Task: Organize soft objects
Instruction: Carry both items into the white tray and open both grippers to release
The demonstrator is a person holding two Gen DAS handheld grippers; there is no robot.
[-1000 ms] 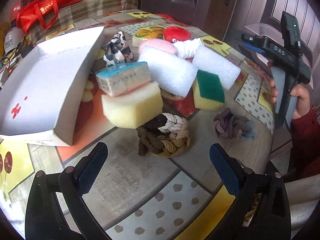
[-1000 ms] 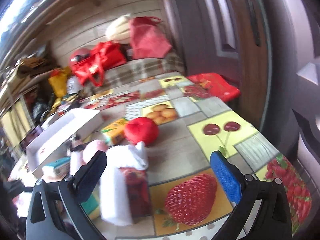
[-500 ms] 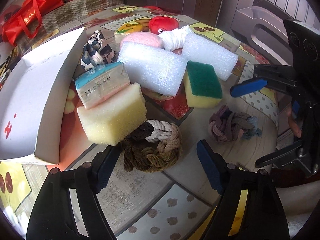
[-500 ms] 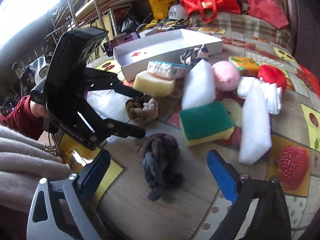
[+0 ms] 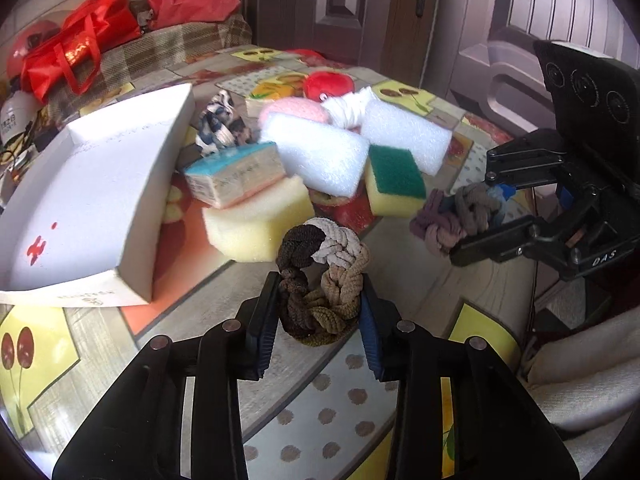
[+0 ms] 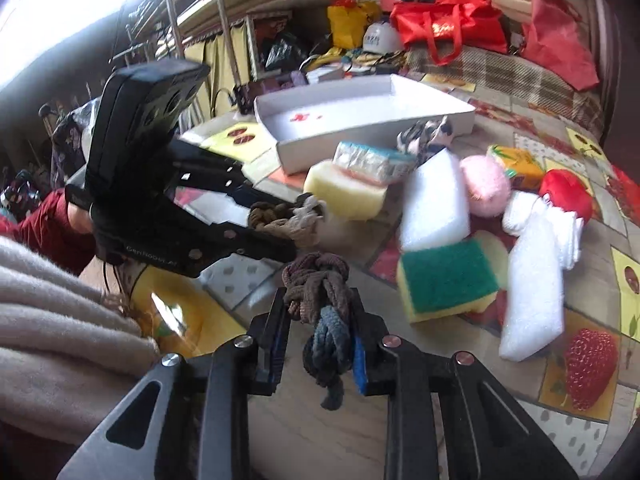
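We see the glossy fruit-print table (image 5: 404, 264), then the shallow white cardboard tray (image 5: 92, 184) lying on it. Our left gripper (image 5: 320, 312) is closing, pads pinching a knotted brown-and-cream braided ring (image 5: 320, 276). Our right gripper (image 6: 318, 334) is closing on a tangled mauve-grey braided ring (image 6: 320, 300).

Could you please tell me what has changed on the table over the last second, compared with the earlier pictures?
The left gripper moved up to the brown and beige braided ring and is closing around it. The right gripper swung round from the far end of the table and is closing on the purple and blue braided ring. The sponges, foam blocks and white box stayed as they were.
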